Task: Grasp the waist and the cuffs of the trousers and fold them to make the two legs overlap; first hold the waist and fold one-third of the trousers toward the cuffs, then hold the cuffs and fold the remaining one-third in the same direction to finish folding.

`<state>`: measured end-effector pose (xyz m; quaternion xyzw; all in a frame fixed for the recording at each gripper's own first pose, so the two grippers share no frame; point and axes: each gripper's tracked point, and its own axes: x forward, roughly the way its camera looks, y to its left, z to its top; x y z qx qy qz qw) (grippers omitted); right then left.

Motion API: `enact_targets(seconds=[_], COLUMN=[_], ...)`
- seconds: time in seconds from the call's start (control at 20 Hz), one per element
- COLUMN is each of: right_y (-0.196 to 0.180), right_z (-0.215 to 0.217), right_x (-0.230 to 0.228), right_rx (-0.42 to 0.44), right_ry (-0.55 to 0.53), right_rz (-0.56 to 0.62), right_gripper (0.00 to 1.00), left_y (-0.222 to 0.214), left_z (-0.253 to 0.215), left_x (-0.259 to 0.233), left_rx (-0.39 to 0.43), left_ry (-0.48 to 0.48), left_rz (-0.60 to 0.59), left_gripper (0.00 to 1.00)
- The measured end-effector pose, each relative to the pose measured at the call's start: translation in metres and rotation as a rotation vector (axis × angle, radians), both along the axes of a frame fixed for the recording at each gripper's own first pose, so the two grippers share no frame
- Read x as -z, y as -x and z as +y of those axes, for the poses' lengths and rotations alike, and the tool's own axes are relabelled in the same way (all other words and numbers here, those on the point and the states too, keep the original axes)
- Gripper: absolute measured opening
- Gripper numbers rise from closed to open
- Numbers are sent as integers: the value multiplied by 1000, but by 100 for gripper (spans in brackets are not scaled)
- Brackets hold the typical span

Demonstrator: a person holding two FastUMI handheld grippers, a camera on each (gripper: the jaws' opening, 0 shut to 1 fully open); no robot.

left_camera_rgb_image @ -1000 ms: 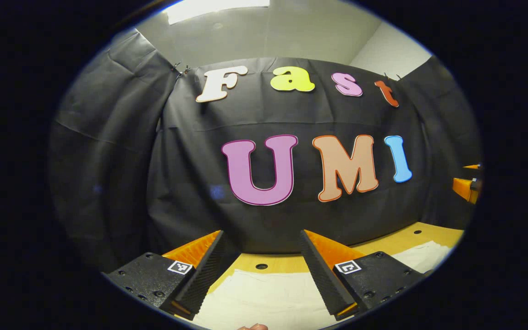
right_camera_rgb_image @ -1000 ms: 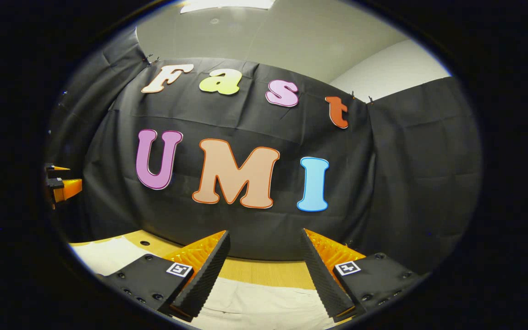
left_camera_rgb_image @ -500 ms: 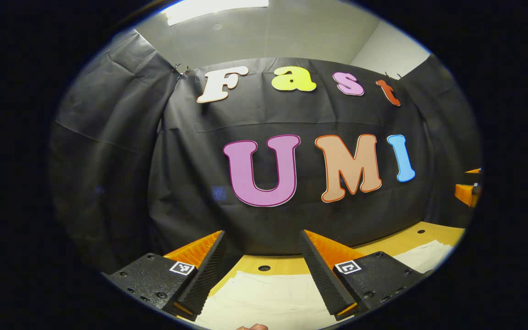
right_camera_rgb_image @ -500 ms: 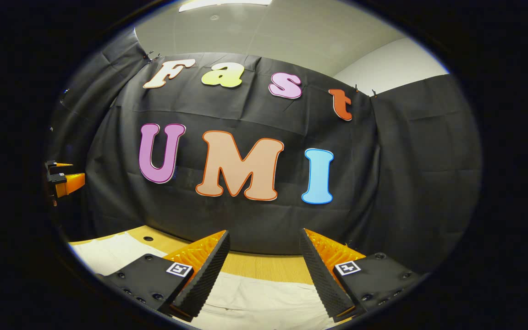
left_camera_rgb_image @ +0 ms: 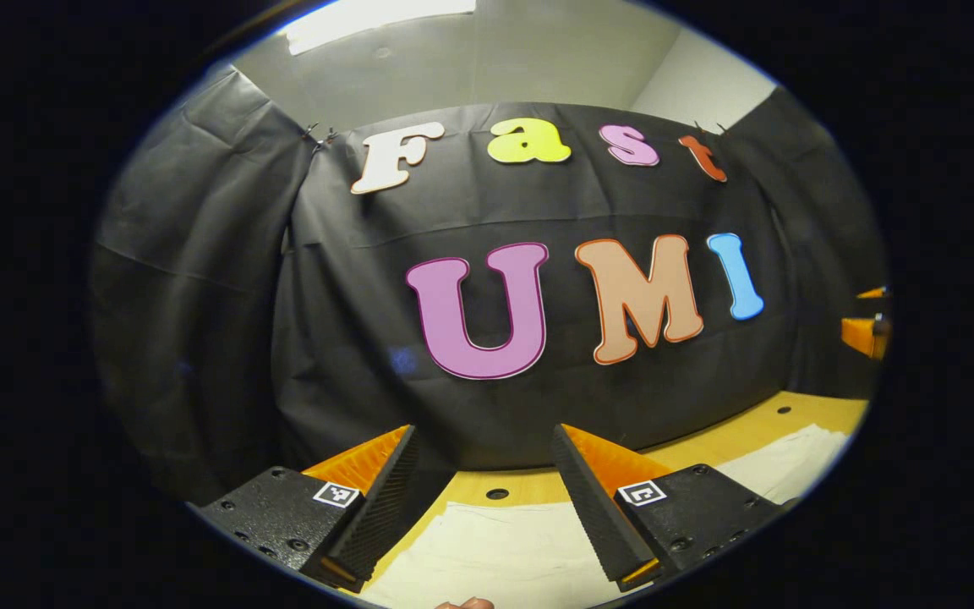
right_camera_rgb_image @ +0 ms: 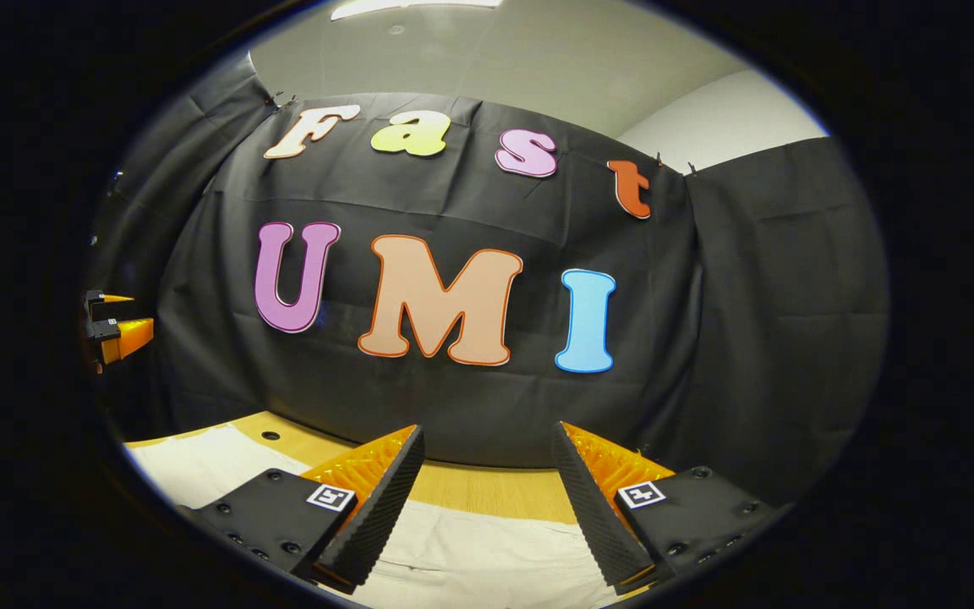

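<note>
Trousers (left_camera_rgb_image: 504, 550) are lying flat and pale on the wooden tabletop (left_camera_rgb_image: 736, 440), spreading under both cameras; they are also showing in the right gripper view (right_camera_rgb_image: 470, 558), with another stretch of cloth at lower left there. Left hand-held gripper (left_camera_rgb_image: 483, 491) is sitting released, fingers spread wide with nothing between them, hovering above the cloth and aiming mostly at the booth wall. Right hand-held gripper (right_camera_rgb_image: 487, 495) is likewise released and empty, fingers wide apart, above the cloth's far edge. Judging from this, no grasp is in hand yet, so the first step is probably just starting: taking waist and cuffs to lay one leg over the other. Which end is waist or cuff I cannot tell, and whether the legs are already overlapping is not readable. Next move is calling for tilting both grippers down toward the fabric, getting a finger under an edge and pinching through the layers. Each gripper is peeking at the far edge of the other's view. Small round holes (left_camera_rgb_image: 497, 493) are dotting the tabletop near the cloth edge. Nothing seems to be blocking the way; the wall cloth is hanging close behind the tabletop.
</note>
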<state>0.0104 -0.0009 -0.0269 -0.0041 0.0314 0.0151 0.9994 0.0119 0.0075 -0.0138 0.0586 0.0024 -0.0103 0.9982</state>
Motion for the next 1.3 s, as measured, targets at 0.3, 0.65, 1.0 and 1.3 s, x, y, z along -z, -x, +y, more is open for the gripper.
enact_targets(seconds=[0.3, 0.65, 1.0, 1.3], right_y=[-2, -1, 2, 4], right_z=[-6, -2, 14, 27], right_x=[13, 29, 57, 75], right_rx=[1, -27, -84, -136], right_ry=[-2, 39, 68, 115], right_rz=[27, 55, 110, 140], right_gripper=[98, 97, 97, 97], left_y=[10, 37, 78, 109], left_z=[7, 25, 40, 54], left_x=[41, 131, 219, 279], left_rx=[58, 123, 290, 468], left_ry=[-154, -358, -621, -834], left_rz=[79, 270, 459, 597], left_gripper=[96, 97, 96, 97])
